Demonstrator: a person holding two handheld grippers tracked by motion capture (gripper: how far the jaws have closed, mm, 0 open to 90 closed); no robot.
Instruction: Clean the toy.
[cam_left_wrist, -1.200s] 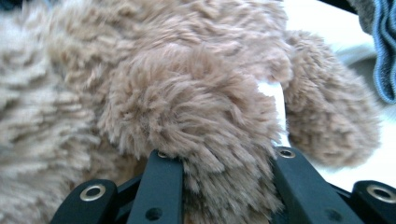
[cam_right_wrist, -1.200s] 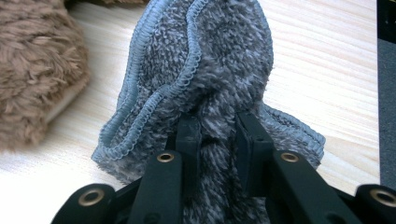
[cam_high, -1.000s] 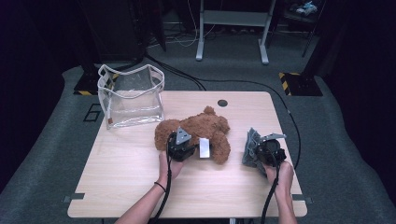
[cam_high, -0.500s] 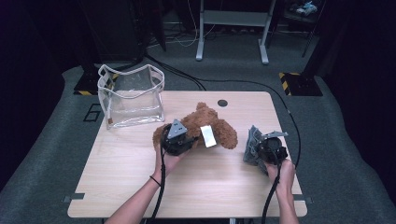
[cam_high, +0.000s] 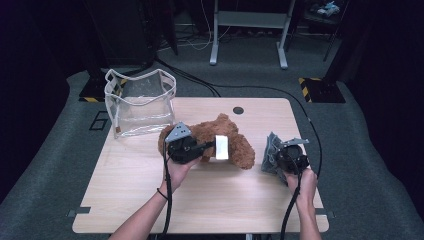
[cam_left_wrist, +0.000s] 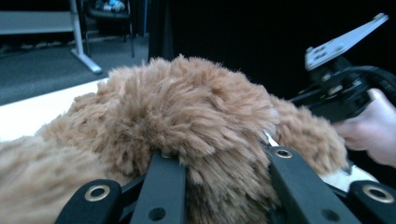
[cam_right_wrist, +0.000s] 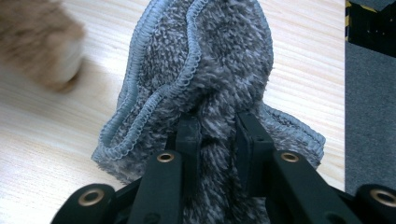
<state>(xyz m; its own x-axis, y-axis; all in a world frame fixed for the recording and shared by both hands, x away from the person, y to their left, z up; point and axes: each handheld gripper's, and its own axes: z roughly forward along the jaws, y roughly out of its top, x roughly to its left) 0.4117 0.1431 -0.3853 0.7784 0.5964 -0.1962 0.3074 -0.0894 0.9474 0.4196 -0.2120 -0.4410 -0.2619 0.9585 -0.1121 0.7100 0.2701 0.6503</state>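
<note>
A brown teddy bear (cam_high: 235, 142) with a white tag (cam_high: 221, 147) hangs just above the middle of the wooden table (cam_high: 150, 200). My left gripper (cam_high: 202, 146) is shut on its fur from the left. In the left gripper view the black jaws pinch a tuft of the bear (cam_left_wrist: 187, 107), and the gripper (cam_left_wrist: 219, 158) is half buried in fur. My right gripper (cam_high: 276, 157) stands at the right side of the table, shut on a grey knitted cloth (cam_high: 270, 150). In the right gripper view the cloth (cam_right_wrist: 210, 70) bunches up between the jaws of the gripper (cam_right_wrist: 217, 135).
A clear plastic bag (cam_high: 140, 102) with white trim stands open at the table's far left corner. A round black grommet (cam_high: 238, 110) sits near the far edge. Metal stand legs (cam_high: 250, 30) and cables lie on the dark floor behind.
My left gripper has risen with the bear in it, lifting the bear off the table and shifting it slightly away from me. The right gripper and cloth have stayed put.
</note>
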